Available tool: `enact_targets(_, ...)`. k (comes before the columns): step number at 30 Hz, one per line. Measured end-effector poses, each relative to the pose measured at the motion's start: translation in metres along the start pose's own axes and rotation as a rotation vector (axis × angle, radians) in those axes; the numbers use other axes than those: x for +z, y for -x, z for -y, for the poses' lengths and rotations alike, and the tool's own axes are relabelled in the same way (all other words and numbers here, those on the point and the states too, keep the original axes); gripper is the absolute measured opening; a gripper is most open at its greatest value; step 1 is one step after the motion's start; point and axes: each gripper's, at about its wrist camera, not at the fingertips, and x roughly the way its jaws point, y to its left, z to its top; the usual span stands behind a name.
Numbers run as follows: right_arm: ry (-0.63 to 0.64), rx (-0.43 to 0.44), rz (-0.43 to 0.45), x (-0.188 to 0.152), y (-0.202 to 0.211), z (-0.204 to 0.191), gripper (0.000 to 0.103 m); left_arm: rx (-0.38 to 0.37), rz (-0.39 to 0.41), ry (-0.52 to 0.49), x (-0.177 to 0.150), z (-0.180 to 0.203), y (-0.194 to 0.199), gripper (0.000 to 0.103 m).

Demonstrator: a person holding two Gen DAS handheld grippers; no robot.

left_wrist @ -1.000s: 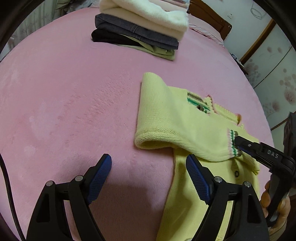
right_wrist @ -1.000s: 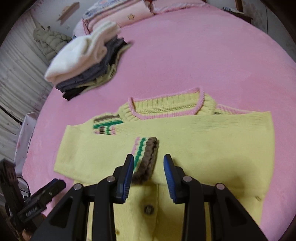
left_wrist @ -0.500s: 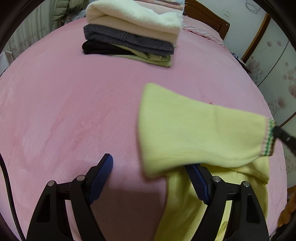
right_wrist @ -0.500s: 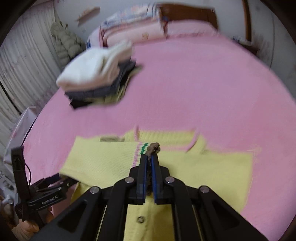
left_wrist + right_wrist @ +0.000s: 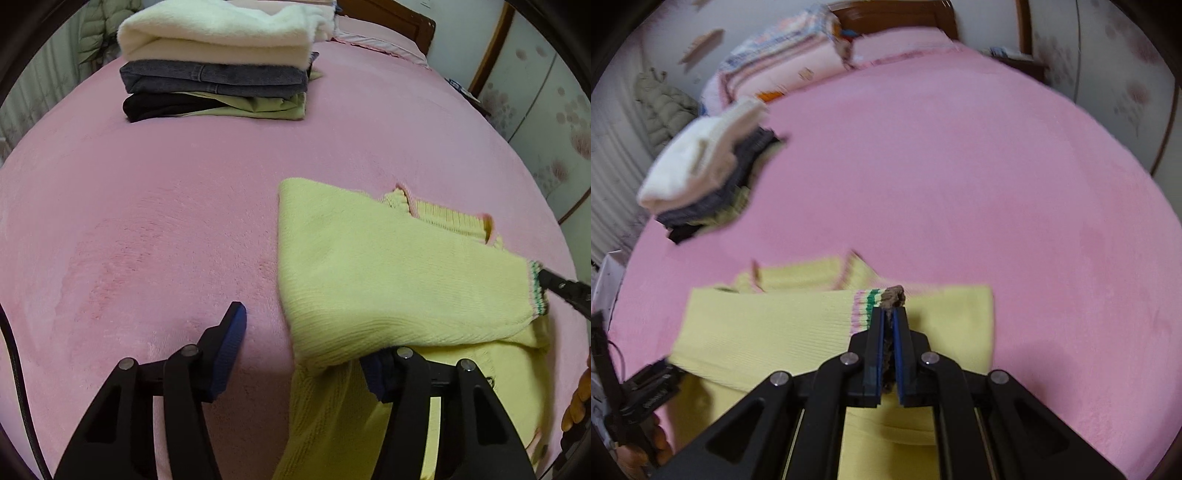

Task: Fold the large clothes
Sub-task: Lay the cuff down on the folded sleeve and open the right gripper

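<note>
Ahead of the left gripper (image 5: 303, 354), in its own wrist view, lies the pink bed (image 5: 155, 206). The yellow sweater (image 5: 373, 266) spreads in front and to the right. A fold of it drapes over the right-hand finger, hiding most of its blue pad, while the other finger (image 5: 231, 343) stands clear over bare blanket. The jaws have just been closing and stand partly apart; whether the hidden pad presses the knit I cannot tell. Far beyond, to the left, sits a stack of folded clothes (image 5: 218, 62), white on top. At the right edge the right gripper (image 5: 554, 286) meets the sleeve's striped cuff (image 5: 536, 288).

Between the right gripper's (image 5: 888, 325) pads, in its wrist view, the brown end of the cuff (image 5: 882, 299) is pinched tight, the sleeve stretching away to its left across the sweater's (image 5: 757, 332) body. The clothes pile (image 5: 701, 173) lies far ahead to the left, blurred. The left gripper (image 5: 653, 384) shows low at the left edge.
</note>
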Motion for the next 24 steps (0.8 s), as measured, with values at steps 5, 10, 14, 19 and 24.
enact_targets(5,-0.087,0.022,-0.113,-0.013,-0.028,0.018,0.008,-0.013,-0.022,-0.044,-0.003,-0.002,0.003,0.060)
enact_targets(10,-0.175,0.062,-0.065,-0.014,-0.003,0.029,0.024,-0.124,-0.027,-0.004,0.000,-0.011,0.030,0.074)
enact_targets(14,-0.107,0.060,0.011,-0.019,0.020,0.010,0.025,-0.176,0.046,0.043,0.007,-0.012,0.056,0.074)
enact_targets(19,0.009,0.118,0.053,-0.023,0.032,-0.031,0.025,-0.170,0.102,0.007,0.018,0.010,0.057,0.072)
enact_targets(24,0.124,0.142,0.026,-0.031,0.010,-0.078,0.025,-0.171,0.065,-0.064,0.018,0.041,0.025,0.059)
